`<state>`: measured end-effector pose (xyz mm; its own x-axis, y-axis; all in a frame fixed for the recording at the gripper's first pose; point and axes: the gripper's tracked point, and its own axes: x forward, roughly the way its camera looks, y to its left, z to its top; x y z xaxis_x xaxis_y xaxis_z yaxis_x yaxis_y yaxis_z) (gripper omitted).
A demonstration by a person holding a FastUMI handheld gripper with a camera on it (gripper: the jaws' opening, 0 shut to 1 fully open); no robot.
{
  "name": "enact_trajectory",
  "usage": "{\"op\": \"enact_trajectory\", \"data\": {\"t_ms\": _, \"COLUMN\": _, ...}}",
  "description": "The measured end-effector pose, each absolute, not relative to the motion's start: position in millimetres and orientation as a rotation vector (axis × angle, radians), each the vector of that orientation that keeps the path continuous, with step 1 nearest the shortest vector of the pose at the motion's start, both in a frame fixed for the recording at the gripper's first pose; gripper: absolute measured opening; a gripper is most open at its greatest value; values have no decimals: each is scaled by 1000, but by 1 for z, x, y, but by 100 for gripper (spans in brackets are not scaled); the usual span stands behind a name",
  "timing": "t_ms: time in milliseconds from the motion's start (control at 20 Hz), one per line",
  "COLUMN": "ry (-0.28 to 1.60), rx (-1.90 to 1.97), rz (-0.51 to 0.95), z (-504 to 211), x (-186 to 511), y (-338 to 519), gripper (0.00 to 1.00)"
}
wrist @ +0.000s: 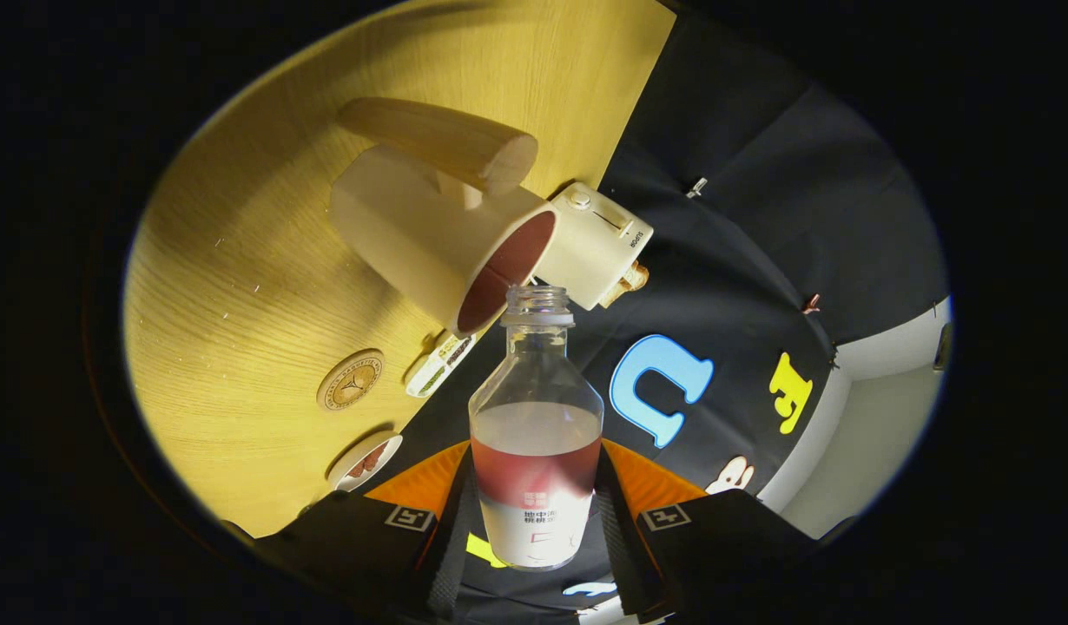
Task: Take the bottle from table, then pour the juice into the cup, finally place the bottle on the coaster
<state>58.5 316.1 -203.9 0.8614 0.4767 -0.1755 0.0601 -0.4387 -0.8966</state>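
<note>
A: Where's the gripper [534,521] at?

B: Fingers closed in on the bottle [535,434], one each side of its lower body, both pressing. Firm hold, cap off, neck pointing straight ahead along the fingers.

A: And the juice?

B: Red juice sits in the lower part of the bottle, top part clear. The whole view is rolled over w/ the gripper, so the table [265,260] stands off to one side of the fingers, i.e. the bottle's tipped for the pour.

A: Cup?

B: Cup [430,234], cream w/ a wooden handle, just beyond the bottle mouth; its rim nearly meets the neck, reddish inside. Looks like mid-pour, prob early, since plenty of juice is left.

A: How should the person run it?

B: Keep the mouth over the cup opening, roll slowly so the stream doesn't overshoot the rim, keep the squeeze steady. Neck close to the rim but not knocking it; a bump could shove the cup.

A: Room around?

B: A cream appliance [596,245] stands right behind the cup, near the table edge, so no pushing forward. Coaster [351,379], round and wooden, lies on bare table nearer the fingers than the cup, a small packet [440,363] just beside it, a small dish [366,460] closer still. Open tabletop around the coaster looks enough to set the bottle down, approach from the cup side to miss the dish
</note>
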Motion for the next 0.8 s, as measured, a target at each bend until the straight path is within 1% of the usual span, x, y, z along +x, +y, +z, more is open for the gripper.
{"op": "enact_trajectory", "data": {"t_ms": 450, "ry": -425, "rx": -2018, "rz": 509, "z": -202, "x": 61, "y": 318, "gripper": 71}}
{"op": "enact_trajectory", "data": {"t_ms": 800, "ry": -540, "rx": -2077, "rz": 525, "z": -194, "x": 64, "y": 330, "gripper": 71}}
